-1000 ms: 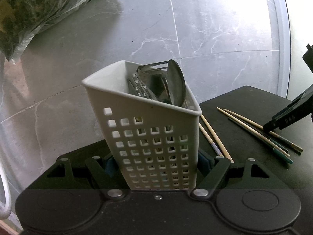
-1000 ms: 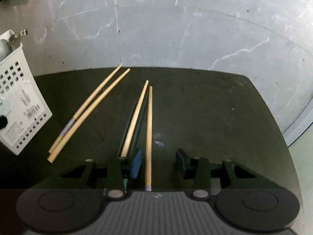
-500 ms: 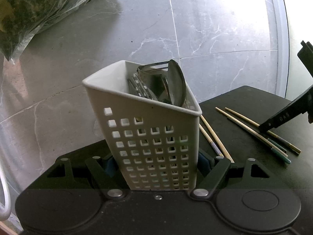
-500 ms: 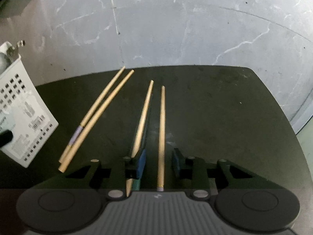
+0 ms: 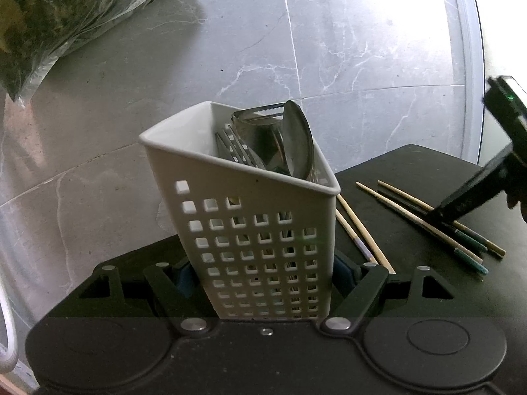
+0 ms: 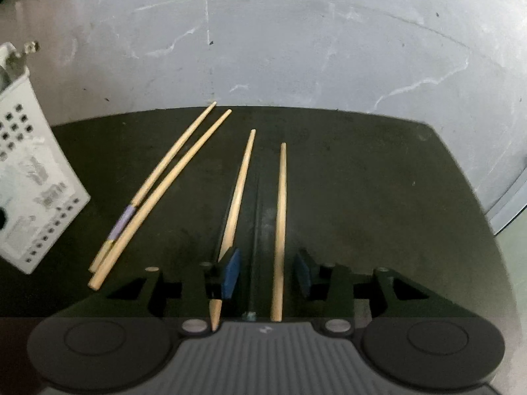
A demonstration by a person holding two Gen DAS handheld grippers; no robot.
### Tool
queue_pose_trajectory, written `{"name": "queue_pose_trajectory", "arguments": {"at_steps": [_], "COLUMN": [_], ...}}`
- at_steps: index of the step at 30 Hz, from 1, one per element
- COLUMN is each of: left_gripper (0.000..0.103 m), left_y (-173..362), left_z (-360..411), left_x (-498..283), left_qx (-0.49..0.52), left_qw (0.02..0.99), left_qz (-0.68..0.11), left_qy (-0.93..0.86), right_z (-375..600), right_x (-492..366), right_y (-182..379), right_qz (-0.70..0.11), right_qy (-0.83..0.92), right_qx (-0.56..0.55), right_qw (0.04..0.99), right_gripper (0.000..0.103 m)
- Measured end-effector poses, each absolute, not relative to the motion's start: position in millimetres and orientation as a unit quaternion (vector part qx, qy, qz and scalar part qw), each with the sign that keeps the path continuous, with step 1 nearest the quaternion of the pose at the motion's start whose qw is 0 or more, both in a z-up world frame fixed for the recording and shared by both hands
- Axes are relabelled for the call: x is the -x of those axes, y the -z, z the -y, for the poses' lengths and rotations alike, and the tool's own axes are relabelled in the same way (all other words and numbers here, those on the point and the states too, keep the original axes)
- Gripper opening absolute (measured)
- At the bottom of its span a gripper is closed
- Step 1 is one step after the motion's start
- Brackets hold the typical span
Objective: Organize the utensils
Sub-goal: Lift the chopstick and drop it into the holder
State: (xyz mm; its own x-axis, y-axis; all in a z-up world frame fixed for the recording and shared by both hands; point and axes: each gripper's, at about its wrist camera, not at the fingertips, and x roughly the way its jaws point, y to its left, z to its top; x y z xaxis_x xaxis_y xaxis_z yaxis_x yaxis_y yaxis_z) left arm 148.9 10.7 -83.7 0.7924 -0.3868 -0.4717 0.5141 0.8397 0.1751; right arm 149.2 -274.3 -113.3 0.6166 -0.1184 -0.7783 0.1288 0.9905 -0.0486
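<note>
My left gripper [image 5: 260, 279] is shut on a white perforated utensil basket [image 5: 257, 230], tilted, with a fork [image 5: 237, 148], a spoon [image 5: 298, 141] and a peeler [image 5: 260, 115] inside. My right gripper [image 6: 266, 273] hangs low over a black mat [image 6: 362, 181], open. A wooden chopstick [image 6: 281, 214] and a dark chopstick [image 6: 256, 217] lie between its blue pads [image 6: 230, 273], which touch neither. Another wooden chopstick [image 6: 238, 191] passes under the left finger. A further pair [image 6: 158, 194] lies to the left, near the basket [image 6: 29, 197].
In the left wrist view the right gripper [image 5: 461, 204] stands over the chopsticks [image 5: 425, 220] at the right. A plastic bag of greens [image 5: 49, 16] fills the top left. Grey marble tiles [image 5: 362, 65] surround the mat, whose far edge is close behind the chopstick tips.
The right gripper's jaws have narrowed a little and shifted left, so the dark chopstick now lies between them with the wooden one. The left gripper and basket have not moved.
</note>
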Motion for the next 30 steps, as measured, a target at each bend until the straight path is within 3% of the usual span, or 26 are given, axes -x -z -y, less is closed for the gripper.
{"name": "queue_pose_trajectory", "arguments": {"at_steps": [1,2,10,19,24,30], "left_gripper": [0.08,0.08,0.08,0.08,0.08,0.08], "left_y": [83.8,83.8,83.7,84.2,84.0,83.3], "left_z": [-10.6,-10.8,-9.9,-10.9,-11.3,-11.0], "left_x": [-148.8,-148.9,-148.5,-148.2,-148.2,-148.8], "left_qx": [-0.149,-0.149,-0.148,-0.143,-0.144,-0.144], "left_qw": [0.935,0.935,0.936,0.937,0.937,0.936], "left_qz": [-0.214,-0.214,-0.214,-0.213,-0.213,-0.214], "left_qy": [0.241,0.241,0.239,0.238,0.238,0.239], "right_z": [275.4,279.3,296.8,308.5,306.3,265.4], "right_x": [-153.0,-156.1,-190.3,-169.0,-154.9,-134.3], "right_y": [112.3,111.7,102.8,100.7,72.7,-7.8], "right_qz": [-0.435,-0.44,-0.505,-0.476,-0.407,-0.238], "right_qy": [0.073,0.073,0.028,0.023,0.014,-0.078], "right_qx": [-0.004,-0.015,-0.031,-0.092,-0.119,-0.155], "right_qw": [0.897,0.895,0.862,0.874,0.906,0.956], "right_gripper": [0.017,0.015,0.014,0.012,0.012,0.012]}}
